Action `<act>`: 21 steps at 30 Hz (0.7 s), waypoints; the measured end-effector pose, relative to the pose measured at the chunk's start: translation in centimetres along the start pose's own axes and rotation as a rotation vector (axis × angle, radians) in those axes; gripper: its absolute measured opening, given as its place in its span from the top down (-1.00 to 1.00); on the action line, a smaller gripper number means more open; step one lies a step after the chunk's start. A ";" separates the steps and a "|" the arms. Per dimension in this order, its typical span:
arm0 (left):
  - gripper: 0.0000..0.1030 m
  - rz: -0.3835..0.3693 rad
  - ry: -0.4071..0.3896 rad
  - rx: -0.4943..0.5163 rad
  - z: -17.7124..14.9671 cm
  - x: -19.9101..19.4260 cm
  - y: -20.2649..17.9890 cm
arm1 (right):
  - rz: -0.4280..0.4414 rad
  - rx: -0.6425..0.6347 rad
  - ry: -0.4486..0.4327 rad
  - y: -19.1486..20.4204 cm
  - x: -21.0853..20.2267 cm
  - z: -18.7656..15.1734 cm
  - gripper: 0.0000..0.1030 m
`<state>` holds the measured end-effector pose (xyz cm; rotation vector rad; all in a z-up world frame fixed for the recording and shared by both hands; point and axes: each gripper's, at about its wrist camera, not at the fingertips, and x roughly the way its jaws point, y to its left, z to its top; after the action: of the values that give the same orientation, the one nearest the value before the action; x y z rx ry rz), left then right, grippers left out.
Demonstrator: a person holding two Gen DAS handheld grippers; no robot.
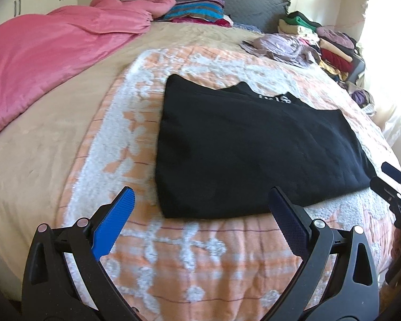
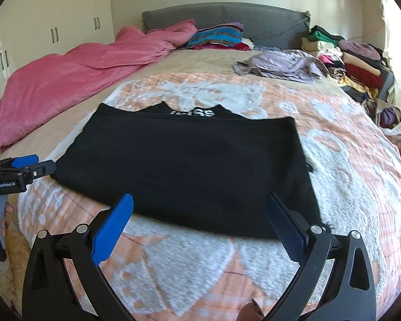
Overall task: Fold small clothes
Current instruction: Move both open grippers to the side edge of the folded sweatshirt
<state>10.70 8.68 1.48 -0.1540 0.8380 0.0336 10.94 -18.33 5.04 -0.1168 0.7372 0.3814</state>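
Both my jaws stand wide, nothing between them. My left gripper [image 1: 200, 200] hangs just above the bed's near edge; its right finger tip sits over the near edge of the black garment [image 1: 248, 147], left finger off to the side over the orange-and-white blanket [image 1: 173, 254]. My right gripper [image 2: 200, 206] is likewise spread — both finger tips over the garment's near hem, not touching it as far as I can tell.

The garment lies flat just ahead of both jaws, folded into a rough rectangle w/ white lettering [image 2: 192, 113] peeking out at the far edge, too blurred to read. From the right wrist view my left gripper shows at far left, just beside the garment's left corner; from the left wrist view the right one shows at far right by the right corner.

Further out: pink duvet [image 2: 80, 75] ahead-left, striped pillow [image 2: 216, 36] and grey headboard [image 2: 254, 21] straight ahead at the far end, a crumpled lilac cloth [image 2: 278, 64] ahead-right, then stacked clothes [image 2: 355, 64] at the far right. White wardrobe doors [image 2: 53, 26] beyond the duvet.
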 end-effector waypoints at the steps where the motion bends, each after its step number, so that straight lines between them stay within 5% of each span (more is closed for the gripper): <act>1: -0.81 0.003 -0.002 -0.007 0.0 -0.1 0.4 | 0.005 -0.007 0.000 0.4 0.1 0.2 -0.91; 21: -0.81 0.043 -0.021 -0.101 0.3 -0.4 5.2 | 0.059 -0.175 0.002 8.2 2.5 1.7 -0.91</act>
<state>10.19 13.92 1.32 -0.2297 0.8195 0.1178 10.56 -9.62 4.86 -0.2604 0.7099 0.5023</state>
